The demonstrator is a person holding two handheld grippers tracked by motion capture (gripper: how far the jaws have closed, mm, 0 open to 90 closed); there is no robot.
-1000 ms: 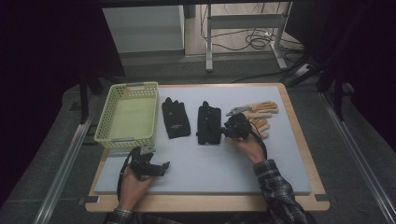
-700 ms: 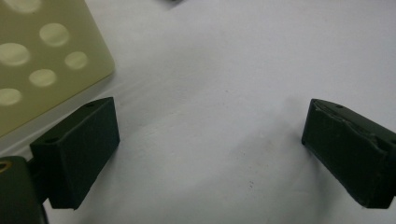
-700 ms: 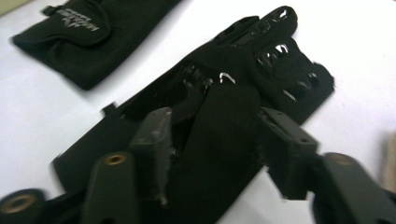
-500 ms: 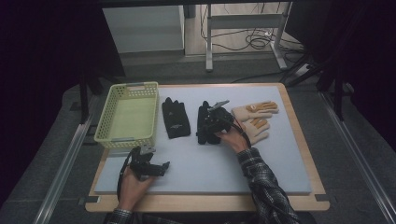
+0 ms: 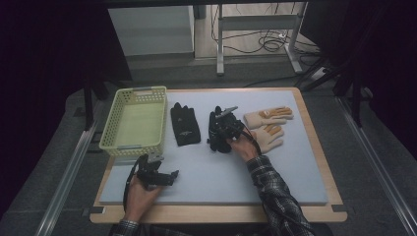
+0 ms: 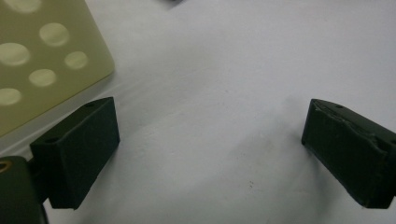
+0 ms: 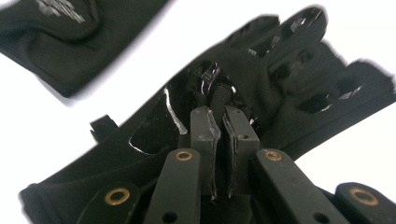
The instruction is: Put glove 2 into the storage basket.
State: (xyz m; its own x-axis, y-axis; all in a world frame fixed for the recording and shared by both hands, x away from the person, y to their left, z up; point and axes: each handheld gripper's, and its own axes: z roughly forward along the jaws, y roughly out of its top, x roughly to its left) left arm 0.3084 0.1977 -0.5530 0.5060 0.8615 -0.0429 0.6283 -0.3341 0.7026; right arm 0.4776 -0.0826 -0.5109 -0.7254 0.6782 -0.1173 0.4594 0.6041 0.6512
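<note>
Our right gripper (image 7: 219, 100) has just been closing and now pinches a fold of the black glove (image 7: 261, 79) lying mid-table, between the other black glove (image 5: 185, 124) and the tan gloves (image 5: 268, 128). Our left gripper (image 6: 210, 154) rests with jaws apart over bare mat beside the yellow basket (image 5: 125, 147). The pinch looks shallow, so we judge the fabric could slip free on lifting, or drag across the neighbouring glove.
</note>
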